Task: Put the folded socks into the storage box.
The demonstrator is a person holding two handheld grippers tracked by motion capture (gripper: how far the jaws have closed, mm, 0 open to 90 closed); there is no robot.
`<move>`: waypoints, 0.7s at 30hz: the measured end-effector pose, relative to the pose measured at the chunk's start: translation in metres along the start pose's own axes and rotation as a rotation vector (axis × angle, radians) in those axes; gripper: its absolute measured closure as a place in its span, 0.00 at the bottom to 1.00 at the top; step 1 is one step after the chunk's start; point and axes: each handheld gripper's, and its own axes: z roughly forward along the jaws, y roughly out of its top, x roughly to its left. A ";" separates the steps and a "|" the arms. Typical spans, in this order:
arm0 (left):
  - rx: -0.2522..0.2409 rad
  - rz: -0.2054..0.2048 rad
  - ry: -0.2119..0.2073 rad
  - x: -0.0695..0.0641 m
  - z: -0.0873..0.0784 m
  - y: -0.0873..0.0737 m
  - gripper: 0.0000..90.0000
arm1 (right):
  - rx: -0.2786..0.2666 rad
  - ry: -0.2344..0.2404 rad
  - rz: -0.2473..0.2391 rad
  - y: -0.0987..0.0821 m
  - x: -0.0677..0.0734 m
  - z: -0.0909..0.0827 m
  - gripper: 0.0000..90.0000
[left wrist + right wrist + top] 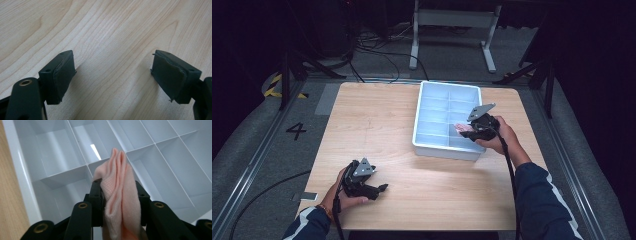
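In the high view, the right tool [471, 131] is held over the right side of the white divided tray [424, 117], clamped on a pink folded cloth [463, 128]; the left tool [379, 189] rests at lower left on the bench [372, 120], with open room around it. In the left gripper view, the jaws are seen apart, nothing between. In the right gripper view, the cloth [120, 195] is pinched above a divider [147, 147]; if released there, it could straddle two compartments.

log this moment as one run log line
right gripper: shut on pink sock, over white divided tray | left gripper: open, empty, over wooden table
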 end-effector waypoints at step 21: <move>-0.001 0.000 0.000 0.000 0.000 0.000 0.21 | 0.057 0.046 0.015 -0.001 -0.009 0.020 0.73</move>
